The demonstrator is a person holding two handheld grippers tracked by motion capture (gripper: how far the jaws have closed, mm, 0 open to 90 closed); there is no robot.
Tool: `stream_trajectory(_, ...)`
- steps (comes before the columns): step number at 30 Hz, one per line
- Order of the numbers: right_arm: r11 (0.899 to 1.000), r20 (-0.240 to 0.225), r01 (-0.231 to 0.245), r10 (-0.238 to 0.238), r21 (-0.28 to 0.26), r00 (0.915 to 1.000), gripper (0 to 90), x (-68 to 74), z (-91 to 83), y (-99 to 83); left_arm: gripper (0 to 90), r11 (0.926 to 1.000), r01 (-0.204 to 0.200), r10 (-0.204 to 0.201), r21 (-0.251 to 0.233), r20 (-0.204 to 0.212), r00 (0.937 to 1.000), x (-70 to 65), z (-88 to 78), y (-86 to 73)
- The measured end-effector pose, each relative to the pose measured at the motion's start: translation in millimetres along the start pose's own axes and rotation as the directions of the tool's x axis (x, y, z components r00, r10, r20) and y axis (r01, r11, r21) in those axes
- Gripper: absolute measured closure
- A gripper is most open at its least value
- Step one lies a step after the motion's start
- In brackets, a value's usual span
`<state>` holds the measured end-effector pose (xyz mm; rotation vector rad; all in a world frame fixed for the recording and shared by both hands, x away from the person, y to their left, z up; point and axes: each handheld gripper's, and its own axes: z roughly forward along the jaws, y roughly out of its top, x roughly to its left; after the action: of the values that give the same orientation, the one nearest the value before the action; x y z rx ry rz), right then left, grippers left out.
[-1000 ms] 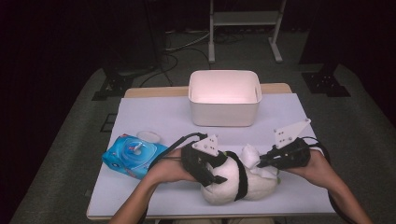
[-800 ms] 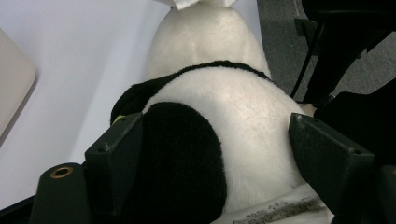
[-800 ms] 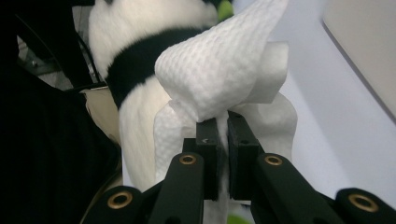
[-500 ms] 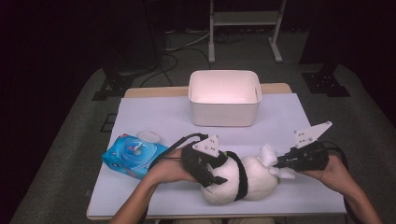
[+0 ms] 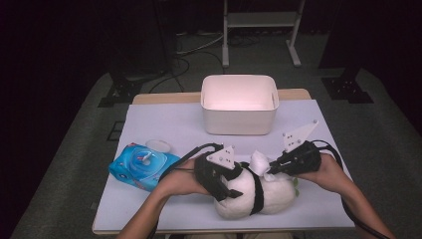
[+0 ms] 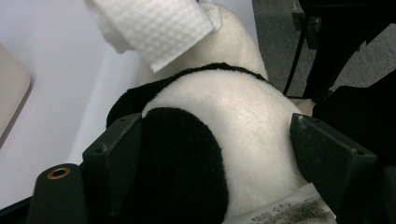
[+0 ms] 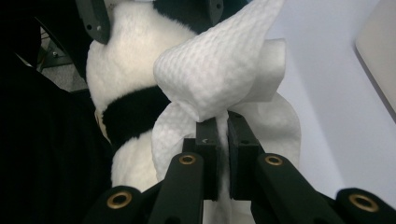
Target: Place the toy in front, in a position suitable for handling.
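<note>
While the left claw point(image 5: 225, 183) hugs the toy panda point(image 5: 259, 196) around its round body, the right claw point(image 5: 272, 168) pinches a white wipe point(image 7: 219, 79) tight between its jaws. The left jaws stand wide, one on each side of the soft body, and they seem to press into the fur. The panda lies on its side on the worktop point(image 5: 174, 127), near the front edge, between the two hands. Its long way runs left to right across the worktop. I cannot tell which end is the head.

The job looks like wiping the panda clean. To do it well, the left claw should hold the toy firm so it does not roll. The right claw should keep its pinch on the wipe and rub with gentle, short strokes along the fur. Too hard a push could drag the toy out of the hold.

A white bin point(image 5: 239, 104) stands well behind the panda, and a blue pack of wipes point(image 5: 142, 167) lies to its left.
</note>
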<state>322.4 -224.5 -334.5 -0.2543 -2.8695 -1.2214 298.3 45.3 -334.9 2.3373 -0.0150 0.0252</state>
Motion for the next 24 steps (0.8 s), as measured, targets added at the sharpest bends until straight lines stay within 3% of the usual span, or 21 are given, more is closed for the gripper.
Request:
stream_trajectory(8, 0.999, 0.022, -0.035, 0.035, -0.018, 0.9991, 84.1, -3.7, -12.8, -13.4, 19.0, 0.9999, 0.001, -0.001, -0.014, 0.009, 1.0, 0.9, -0.7, -1.2)
stream_trajectory(14, 0.989, 0.046, -0.12, 0.124, -0.082, 0.9912, 84.1, 0.3, -34.2, -54.6, 18.9, 0.9996, 0.01, -0.01, -0.025, 0.008, 0.9999, 1.7, -0.2, -1.3)
stream_trajectory(18, 0.984, 0.045, -0.149, 0.154, -0.103, 0.987, 84.0, 3.6, -38.5, -73.2, 18.8, 0.9996, 0.016, -0.016, -0.023, 0.012, 0.9998, 3.4, 0.3, -0.4)
stream_trajectory(21, 0.982, 0.044, -0.154, 0.159, -0.106, 0.9862, 84.0, 4.4, -38.7, -75.6, 18.8, 0.9998, 0.006, -0.006, -0.019, 0.013, 0.9999, 2.5, 1.0, 0.8)
stream_trajectory(24, 0.987, 0.044, -0.134, 0.138, -0.088, 0.9895, 83.9, 5.2, -37.3, -63.6, 18.7, 0.9999, 0.004, -0.003, -0.012, 0.013, 0.9999, 1.9, 1.2, 1.6)
